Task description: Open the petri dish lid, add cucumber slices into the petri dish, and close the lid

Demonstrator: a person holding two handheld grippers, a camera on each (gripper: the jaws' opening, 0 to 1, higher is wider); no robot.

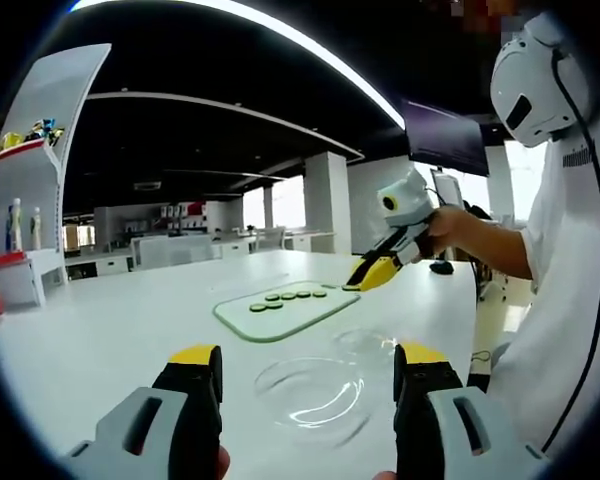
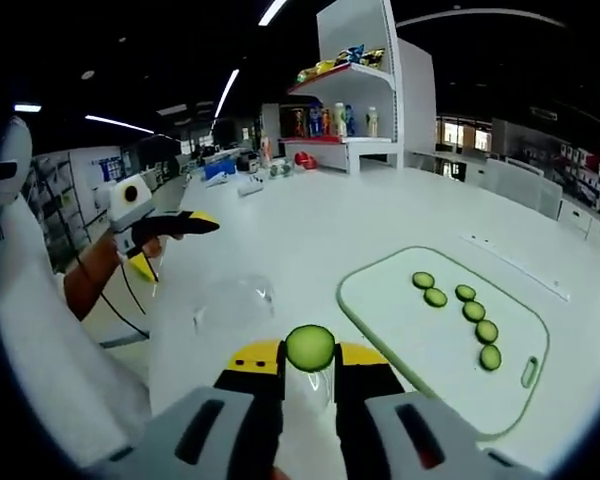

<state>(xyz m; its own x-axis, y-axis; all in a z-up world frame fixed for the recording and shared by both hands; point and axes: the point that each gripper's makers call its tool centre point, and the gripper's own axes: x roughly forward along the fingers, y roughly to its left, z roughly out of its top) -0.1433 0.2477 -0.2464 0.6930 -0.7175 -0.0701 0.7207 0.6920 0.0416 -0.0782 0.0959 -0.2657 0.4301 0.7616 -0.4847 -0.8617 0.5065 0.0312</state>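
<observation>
Here's the right claw (image 2: 310,372), yellow-tipped black jaws pinched together on a round, pale-green cucumber slice (image 2: 310,348), held flat-face toward the camera above the smooth white surface (image 2: 310,220). From the left gripper view the same claw (image 1: 372,273) hangs over the far edge of the cutting board (image 1: 285,312). That board is a flat, pale-green slab with rounded corners and a darker green rim, and a row of thin round slices (image 1: 287,297) sits on it; in the right gripper view the board (image 2: 420,330) shows six of those slices (image 2: 463,314) lying in a loose curve, with a slot-shaped handle hole near one corner.

The left claw (image 1: 308,385) has its jaws wide apart, nothing between them. Just ahead of it rests the clear, glassy petri dish (image 1: 312,400), a shallow round bowl, open, and beside it, a little farther off, a second transparent round piece, the lid (image 1: 365,345). In the right gripper view the glassware (image 2: 232,300) is a faint glinting shape between the two claws.
</observation>
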